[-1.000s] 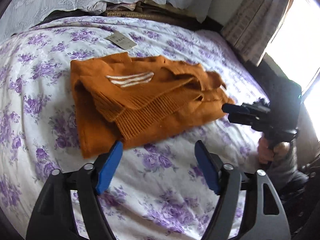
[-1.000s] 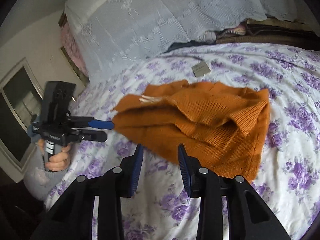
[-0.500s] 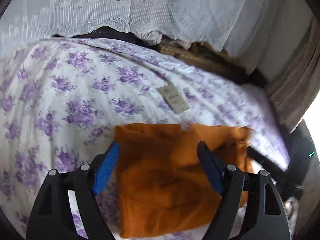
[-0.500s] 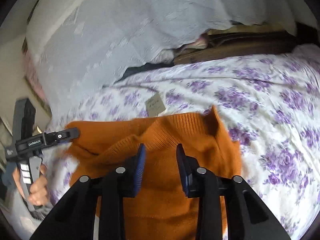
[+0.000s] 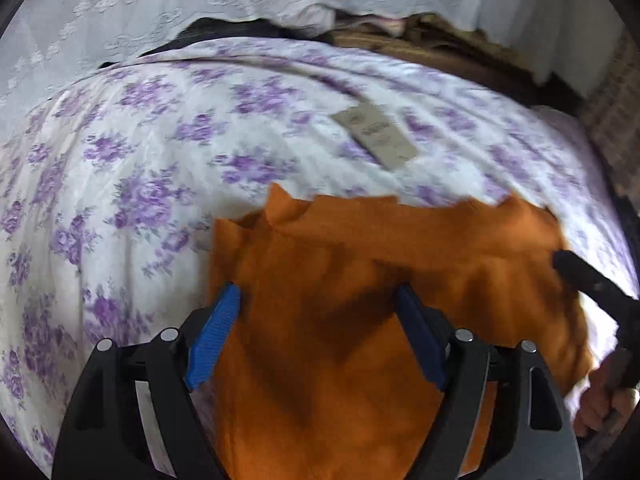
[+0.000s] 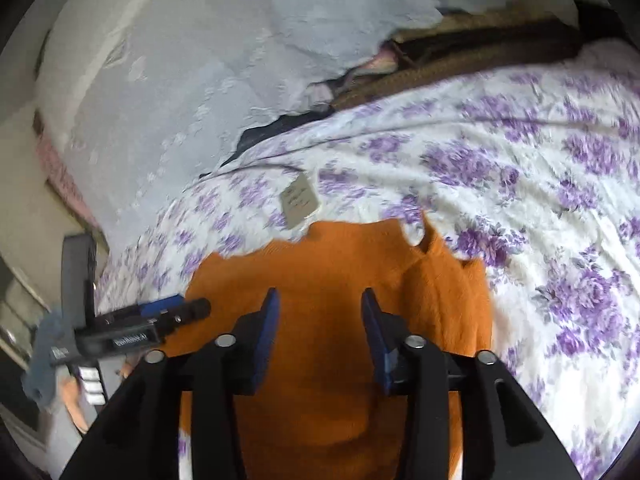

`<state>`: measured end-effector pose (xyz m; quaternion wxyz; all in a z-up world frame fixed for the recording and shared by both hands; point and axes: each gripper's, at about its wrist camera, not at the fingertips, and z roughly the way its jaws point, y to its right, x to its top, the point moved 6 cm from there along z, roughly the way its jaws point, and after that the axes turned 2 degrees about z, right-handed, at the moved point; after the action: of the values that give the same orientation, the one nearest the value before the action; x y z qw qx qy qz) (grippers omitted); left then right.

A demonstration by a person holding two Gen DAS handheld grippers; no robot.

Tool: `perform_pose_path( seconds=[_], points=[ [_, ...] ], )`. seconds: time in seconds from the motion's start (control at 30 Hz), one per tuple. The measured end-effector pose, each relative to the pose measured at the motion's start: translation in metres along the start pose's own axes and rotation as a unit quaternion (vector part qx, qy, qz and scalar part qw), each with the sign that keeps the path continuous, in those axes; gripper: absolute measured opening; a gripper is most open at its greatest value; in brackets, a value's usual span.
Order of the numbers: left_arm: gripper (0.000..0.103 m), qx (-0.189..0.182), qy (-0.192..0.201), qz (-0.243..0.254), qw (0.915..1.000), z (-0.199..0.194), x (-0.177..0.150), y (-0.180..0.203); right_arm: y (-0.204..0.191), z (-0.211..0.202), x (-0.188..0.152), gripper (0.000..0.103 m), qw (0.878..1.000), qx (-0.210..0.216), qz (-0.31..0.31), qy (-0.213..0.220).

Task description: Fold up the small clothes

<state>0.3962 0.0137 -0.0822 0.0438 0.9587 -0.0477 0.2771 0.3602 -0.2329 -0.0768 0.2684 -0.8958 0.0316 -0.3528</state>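
An orange knit sweater lies folded on the purple-flowered bedsheet. My left gripper hovers over its near part, blue pads spread wide and still opening, and neither pad presses on the knit. In the right wrist view the sweater fills the lower middle. My right gripper hangs over it, its jaws opening with only the cloth below showing in the gap. Each gripper shows in the other's view: the right gripper at the sweater's right edge, the left gripper at its left edge.
A grey paper tag lies on the sheet just beyond the sweater. A white lace cover drapes the head of the bed, with brown blankets beside it. A person's hand holds the right gripper's handle.
Both grippers moved in from the bed's sides to over the sweater and tilted down. The right gripper's jaws have widened. The sweater itself lies as before.
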Motion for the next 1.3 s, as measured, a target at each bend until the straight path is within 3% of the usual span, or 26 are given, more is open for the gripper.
perform_pose_path(
  seconds=[0.03, 0.1, 0.17, 0.27, 0.37, 0.43, 0.5, 0.57, 0.63, 0.67, 0.8, 0.9, 1.03, 1.13, 1.3],
  points=[
    [0.090, 0.010, 0.000, -0.005, 0.9999, 0.005, 0.001, -0.004, 0.013, 0.008, 0.000, 0.049, 1.000, -0.016, 0.007, 0.001],
    [0.099, 0.020, -0.007, -0.031, 0.9993, 0.025, -0.005, -0.019, 0.025, 0.017, -0.005, 0.047, 1.000, -0.006, 0.012, -0.001],
    [0.099, -0.006, -0.005, -0.051, 0.9987, 0.030, -0.008, -0.026, 0.023, 0.012, -0.003, 0.045, 1.000, -0.007, 0.015, 0.005],
    [0.097, 0.008, 0.021, -0.047, 0.9987, 0.011, -0.006, -0.026, 0.012, -0.011, -0.007, 0.046, 0.998, -0.046, -0.017, 0.043],
    [0.097, -0.005, 0.060, -0.023, 0.9979, -0.020, -0.010, -0.012, -0.011, -0.030, -0.019, 0.054, 0.995, -0.046, -0.062, 0.059],
    [0.098, 0.009, 0.078, -0.004, 0.9969, -0.034, -0.015, -0.004, -0.023, -0.033, -0.033, 0.064, 0.994, -0.047, -0.080, 0.053],
    [0.098, 0.007, 0.059, 0.005, 0.9982, -0.030, -0.027, 0.003, -0.031, -0.021, -0.055, 0.068, 0.991, -0.063, -0.114, 0.016],
    [0.099, 0.015, 0.012, 0.014, 0.9997, -0.008, -0.050, 0.010, -0.033, -0.008, -0.072, 0.077, 0.985, -0.088, -0.149, -0.013],
    [0.099, 0.029, 0.023, 0.010, 0.9993, -0.007, -0.059, 0.011, -0.042, -0.007, -0.074, 0.086, 0.981, -0.093, -0.167, -0.015],
    [0.099, 0.038, 0.027, 0.017, 0.9988, -0.011, -0.058, 0.012, -0.042, -0.007, -0.074, 0.087, 0.981, -0.094, -0.168, -0.015],
    [0.099, 0.065, 0.065, 0.031, 0.9953, -0.037, -0.050, 0.014, -0.047, -0.032, -0.058, 0.086, 0.985, -0.082, -0.150, 0.034],
    [0.099, 0.095, 0.095, 0.043, 0.9900, -0.052, -0.022, 0.019, -0.052, -0.034, -0.031, 0.086, 0.982, -0.099, -0.150, 0.054],
    [0.099, 0.114, 0.054, 0.042, 0.9912, -0.021, 0.004, 0.021, -0.035, -0.001, 0.004, 0.086, 0.988, -0.113, -0.103, 0.034],
    [0.099, 0.121, 0.021, 0.031, 0.9920, 0.014, 0.000, 0.013, -0.010, 0.040, -0.001, 0.086, 0.985, -0.146, -0.096, -0.006],
    [0.099, 0.071, 0.026, -0.010, 0.9971, 0.022, -0.005, 0.001, -0.009, 0.038, -0.007, 0.086, 0.985, -0.135, -0.106, 0.011]
  ],
)
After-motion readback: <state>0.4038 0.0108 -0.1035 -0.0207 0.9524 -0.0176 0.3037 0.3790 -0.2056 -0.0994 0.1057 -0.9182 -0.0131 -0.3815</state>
